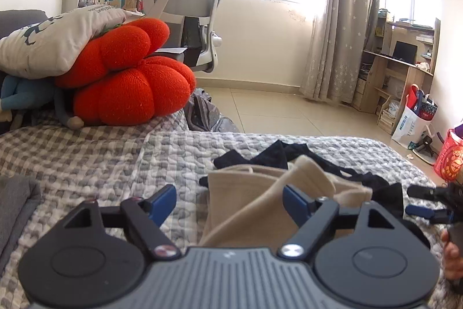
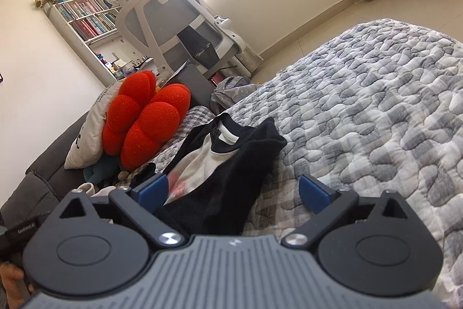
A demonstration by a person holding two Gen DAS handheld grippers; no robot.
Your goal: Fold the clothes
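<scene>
A: Why do we have both grippers off the top [image 2: 222,164]?

B: We judge a fold is just laid and we are letting go. Our left gripper [image 1: 230,203] has its jaws spread with nothing pinched; the beige sleeve [image 1: 260,207] lies under and past its right finger [image 1: 295,203], loose. Our right gripper [image 2: 234,191] is spread too, the dark edge of the top lying between the pads untouched.

A: Where is the top?

B: On the quilt [image 2: 376,120], on our side of the red cushion [image 2: 144,120], well apart from it, collar toward it.

A: What does each view add?

B: The left shows the beige cloth doubled over the black, and the right gripper's tips beyond the top. The right shows the collar, white label and pale front panel, which the left cannot see.
</scene>
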